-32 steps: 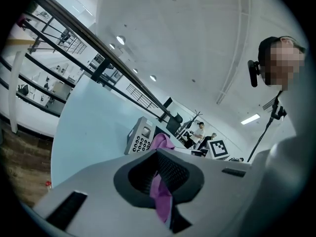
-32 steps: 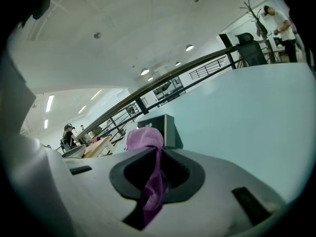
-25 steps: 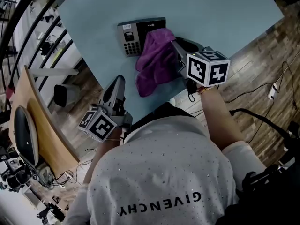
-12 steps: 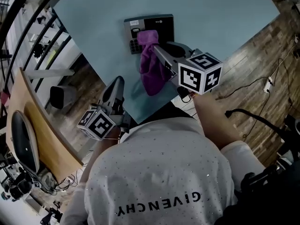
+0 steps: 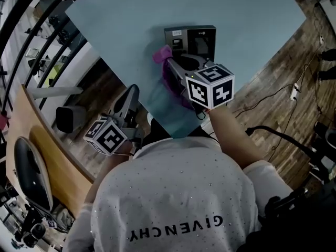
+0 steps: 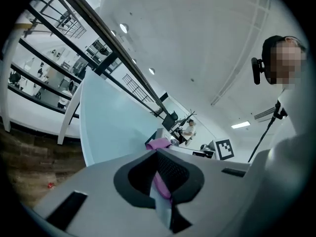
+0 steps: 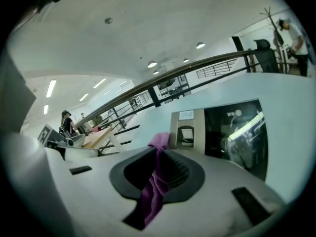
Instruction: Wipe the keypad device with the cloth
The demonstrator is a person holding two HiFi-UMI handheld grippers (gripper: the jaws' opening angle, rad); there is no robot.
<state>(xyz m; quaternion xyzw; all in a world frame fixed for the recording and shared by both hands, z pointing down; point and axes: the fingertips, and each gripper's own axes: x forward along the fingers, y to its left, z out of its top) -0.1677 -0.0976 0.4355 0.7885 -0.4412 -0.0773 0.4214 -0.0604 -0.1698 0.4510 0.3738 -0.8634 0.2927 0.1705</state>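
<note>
Two grippers are in view, but only one is working: our right gripper point(image 5: 170, 62) is clamped on the bunched purple cloth point(image 5: 161, 53) and presses it at the left, nearer corner of the grey-and-black keypad device point(image 5: 202, 39) on the pale blue table point(image 5: 115, 20). A second ago the cloth lay spread over the device's dark right half; it has since been dragged leftward across the keys, leaving the dark panel bare. We judge one wiping pass nearly complete; the number keys are hidden under cloth and jaws. Our left gripper point(image 5: 132, 91) hangs off the table's near edge, well apart from the device, jaws together on nothing
</note>
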